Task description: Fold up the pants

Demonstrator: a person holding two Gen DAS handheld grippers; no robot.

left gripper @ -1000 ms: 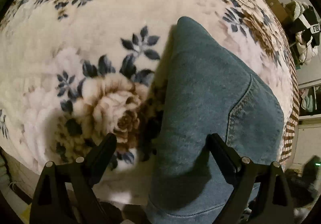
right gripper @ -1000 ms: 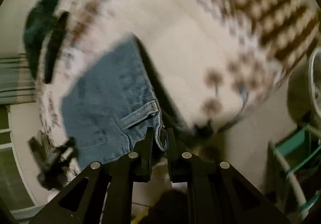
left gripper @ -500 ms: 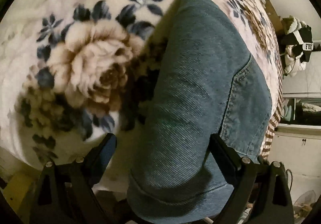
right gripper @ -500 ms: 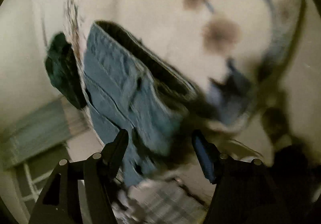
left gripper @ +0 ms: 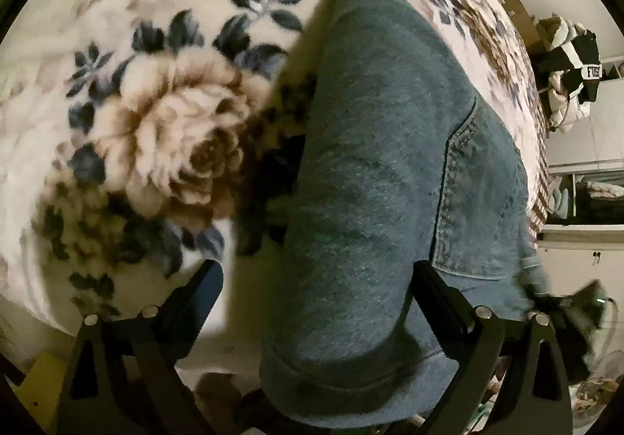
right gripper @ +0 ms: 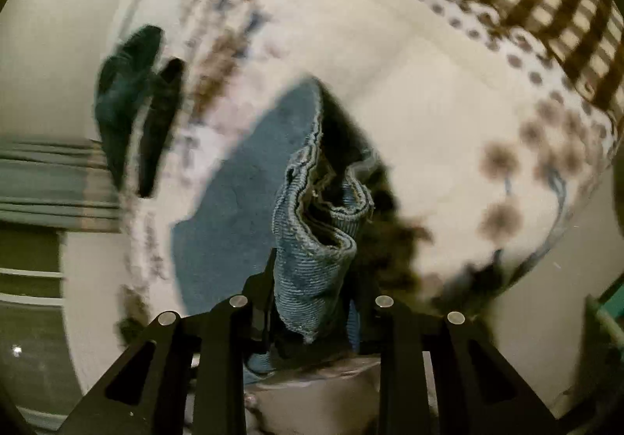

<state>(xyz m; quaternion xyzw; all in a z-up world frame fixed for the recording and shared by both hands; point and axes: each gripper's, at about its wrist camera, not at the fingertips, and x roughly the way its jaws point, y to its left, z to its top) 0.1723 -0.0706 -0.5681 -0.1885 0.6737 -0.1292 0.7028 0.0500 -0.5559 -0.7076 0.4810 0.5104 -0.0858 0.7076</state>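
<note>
On the floral blanket (left gripper: 163,146) lie the jeans (left gripper: 382,170), folded, hem end hanging off the edge toward the camera. L gripper (left gripper: 316,279) spread wide, fingers either side of the denim, not pinching. R gripper (right gripper: 312,302) clamped on a bunched denim edge (right gripper: 316,240), lifted off the blanket.

Dim, warm light w/ dark shadows; both views motion-blurred, esp. right wrist; heavy fisheye warp, black vignette at edges.
</note>
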